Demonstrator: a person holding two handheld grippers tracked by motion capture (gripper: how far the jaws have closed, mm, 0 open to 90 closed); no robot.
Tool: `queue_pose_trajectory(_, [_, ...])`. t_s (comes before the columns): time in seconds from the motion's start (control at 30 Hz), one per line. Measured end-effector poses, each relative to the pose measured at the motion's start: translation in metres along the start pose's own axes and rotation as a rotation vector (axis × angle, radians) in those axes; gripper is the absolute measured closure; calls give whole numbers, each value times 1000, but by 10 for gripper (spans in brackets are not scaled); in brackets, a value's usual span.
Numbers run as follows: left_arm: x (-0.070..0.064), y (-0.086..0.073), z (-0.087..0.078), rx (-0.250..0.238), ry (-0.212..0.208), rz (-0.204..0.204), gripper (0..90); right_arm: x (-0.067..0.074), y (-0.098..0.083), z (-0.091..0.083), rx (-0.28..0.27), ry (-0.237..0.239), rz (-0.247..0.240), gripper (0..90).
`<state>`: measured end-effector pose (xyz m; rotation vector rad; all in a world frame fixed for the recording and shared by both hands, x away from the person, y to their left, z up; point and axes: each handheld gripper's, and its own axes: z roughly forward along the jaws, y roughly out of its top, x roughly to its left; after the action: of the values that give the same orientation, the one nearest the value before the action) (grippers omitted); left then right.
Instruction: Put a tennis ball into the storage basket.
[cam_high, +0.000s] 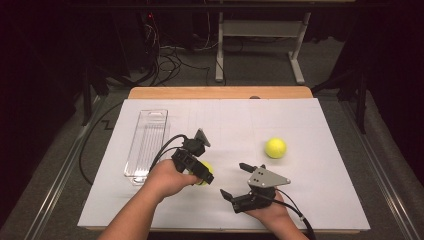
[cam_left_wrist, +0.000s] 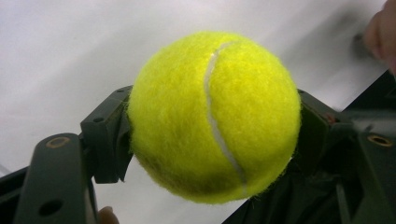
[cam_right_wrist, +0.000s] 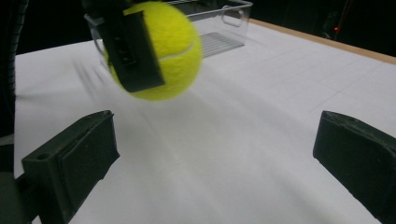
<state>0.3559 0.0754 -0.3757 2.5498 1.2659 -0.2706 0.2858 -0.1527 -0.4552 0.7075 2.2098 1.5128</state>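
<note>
My left gripper (cam_high: 204, 174) is shut on a yellow tennis ball (cam_high: 207, 171) just left of the table's middle. In the left gripper view the ball (cam_left_wrist: 214, 116) sits squeezed between both black jaws, its white seam facing the camera. My right gripper (cam_high: 234, 180) stands open near the front edge, a little right of the held ball, with nothing between its jaws. The right gripper view shows its own wide-apart jaws over bare white table, and farther off the held ball (cam_right_wrist: 173, 46) with a left jaw pad across it. A second tennis ball (cam_high: 275, 148) lies loose to the right.
A clear plastic tray (cam_high: 147, 142) lies lengthwise on the left part of the white table cover (cam_high: 320, 200), and appears again as the tray (cam_right_wrist: 219, 18) behind the held ball. A wooden table edge (cam_high: 220, 92) runs along the back. Dark floor, cables and a desk frame lie beyond.
</note>
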Motion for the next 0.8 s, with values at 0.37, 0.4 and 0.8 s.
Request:
queue_pose_trajectory(0.37, [14,-10,-3,-7,-4,-30,264,-19,-2,-19,-14,-67,21,2])
queue_pose_trajectory(0.4, [15,-10,-3,-9,-5,-31,264,-20,-4,-21,-7,-65,12,2])
queue_pose_trajectory(0.8, [19,-13,-5,-12,-6,-39,264,-37,-13,-53,-13,-117,23,2])
